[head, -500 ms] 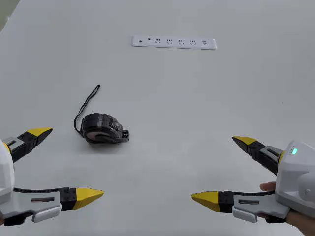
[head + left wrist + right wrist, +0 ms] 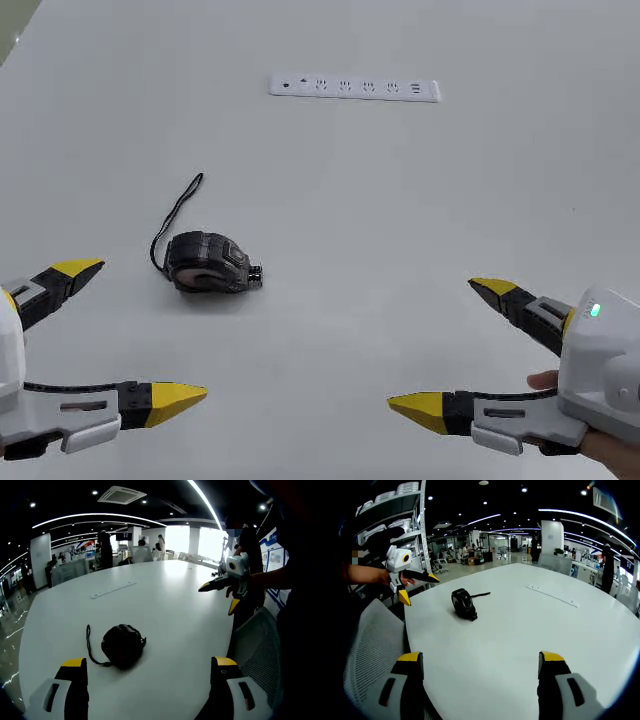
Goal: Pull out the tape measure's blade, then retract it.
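White worktop (image 2: 400, 200), tape measure (image 2: 207, 263) lies on it left of centre, black case on its side. Its black wrist strap (image 2: 172, 215) loops away toward the far edge. The blade's end sits at the case mouth, pointing to the person's right.

Left gripper (image 2: 152, 328) sits low on the left with jaws spread wide and nothing between them. The tape measure is ahead of it and a bit to the right, near but not touching; in the left gripper view it sits between the two jaw tips, further out.

Right gripper (image 2: 432, 343) sits low on the right, jaws also spread and empty, well apart from the tape measure, which is off to its front-left.

White power strip (image 2: 354, 87) lies at the far side.
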Available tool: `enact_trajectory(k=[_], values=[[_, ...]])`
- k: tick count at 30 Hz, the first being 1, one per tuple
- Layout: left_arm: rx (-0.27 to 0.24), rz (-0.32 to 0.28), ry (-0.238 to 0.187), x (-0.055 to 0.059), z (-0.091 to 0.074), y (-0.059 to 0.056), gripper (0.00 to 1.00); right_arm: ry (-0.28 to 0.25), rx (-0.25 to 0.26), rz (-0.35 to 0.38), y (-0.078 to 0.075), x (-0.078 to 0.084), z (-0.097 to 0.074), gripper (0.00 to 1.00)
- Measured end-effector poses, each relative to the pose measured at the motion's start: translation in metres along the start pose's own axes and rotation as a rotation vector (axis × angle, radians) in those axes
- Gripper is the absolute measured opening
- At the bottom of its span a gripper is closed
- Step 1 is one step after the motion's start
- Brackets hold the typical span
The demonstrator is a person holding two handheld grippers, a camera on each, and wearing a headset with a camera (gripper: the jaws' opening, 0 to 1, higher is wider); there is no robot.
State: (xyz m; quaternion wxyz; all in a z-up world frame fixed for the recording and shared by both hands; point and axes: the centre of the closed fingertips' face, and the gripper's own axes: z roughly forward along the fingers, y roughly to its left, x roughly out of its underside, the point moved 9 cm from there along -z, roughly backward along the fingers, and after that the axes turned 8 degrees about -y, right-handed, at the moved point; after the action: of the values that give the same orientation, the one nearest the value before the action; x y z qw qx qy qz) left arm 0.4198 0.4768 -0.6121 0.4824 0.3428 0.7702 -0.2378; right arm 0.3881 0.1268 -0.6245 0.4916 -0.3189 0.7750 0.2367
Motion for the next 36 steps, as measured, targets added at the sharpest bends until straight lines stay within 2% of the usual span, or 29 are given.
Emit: enact_trajectory(k=[11, 15, 28, 36], values=[[0.017, 0.023, 0.017, -0.002, 0.0, 0.001, 0.99, 0.019, -0.019, -0.012, -0.004, -0.001, 0.0, 0.96], [0.041, 0.041, 0.036, -0.002, 0.001, 0.003, 0.99, 0.039, -0.056, -0.03, -0.007, -0.001, 0.004, 0.95], [0.098, 0.085, 0.091, -0.005, 0.009, 0.01, 0.95, 0.07, -0.133, -0.088, -0.019, -0.008, 0.017, 0.9], [0.134, 0.112, 0.119, -0.007, 0.017, 0.015, 0.93, 0.063, -0.174, -0.112, -0.023, -0.013, 0.028, 0.86]])
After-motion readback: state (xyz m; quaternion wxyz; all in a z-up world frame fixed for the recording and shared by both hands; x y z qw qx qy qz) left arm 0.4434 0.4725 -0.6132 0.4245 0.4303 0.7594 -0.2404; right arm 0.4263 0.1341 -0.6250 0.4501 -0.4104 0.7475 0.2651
